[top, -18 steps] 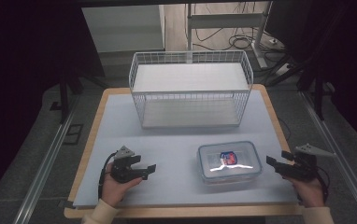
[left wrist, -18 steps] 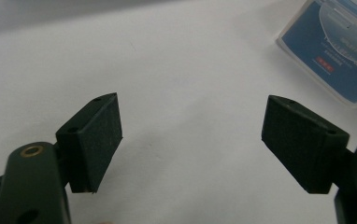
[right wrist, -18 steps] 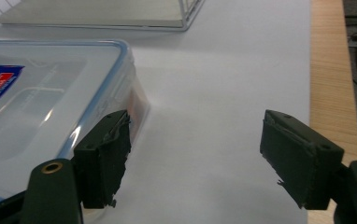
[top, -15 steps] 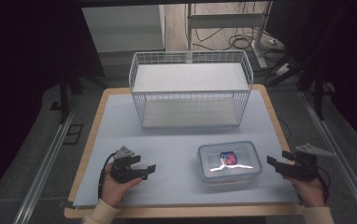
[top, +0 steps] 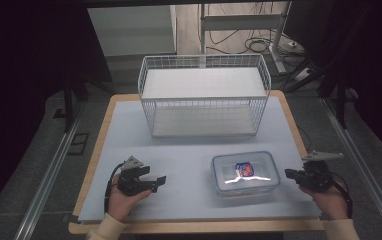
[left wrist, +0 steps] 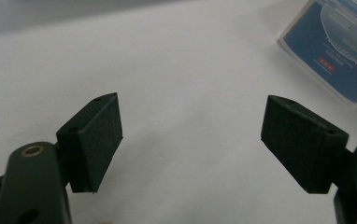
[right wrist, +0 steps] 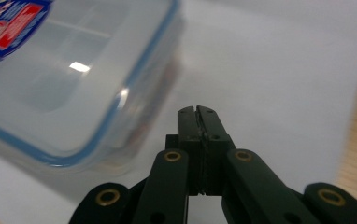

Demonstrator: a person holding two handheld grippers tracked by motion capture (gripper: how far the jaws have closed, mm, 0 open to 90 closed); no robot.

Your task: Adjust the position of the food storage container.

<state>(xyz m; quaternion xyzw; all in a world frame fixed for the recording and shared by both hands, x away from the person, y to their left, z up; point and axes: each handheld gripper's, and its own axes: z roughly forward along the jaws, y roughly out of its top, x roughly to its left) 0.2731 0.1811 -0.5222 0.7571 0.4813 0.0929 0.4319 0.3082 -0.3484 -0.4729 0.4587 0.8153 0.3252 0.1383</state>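
A clear plastic food box [top: 245, 173] with a blue-rimmed lid and a red-and-blue label lies on the table mat near the front right. My left gripper [top: 159, 182] rests at the front left, jaws wide apart with nothing between them [left wrist: 190, 140]; the box's corner [left wrist: 335, 51] shows far to its upper right. My right gripper [top: 288, 174] sits just right of the box, jaws pressed together and empty [right wrist: 198, 112], with the box's lid [right wrist: 64, 79] close on its left.
A white wire basket [top: 204, 95] stands at the back middle of the pale blue mat [top: 189, 150]. The wooden table edge [top: 284, 100] frames the mat. Dark floor, rails and cables lie beyond the table.
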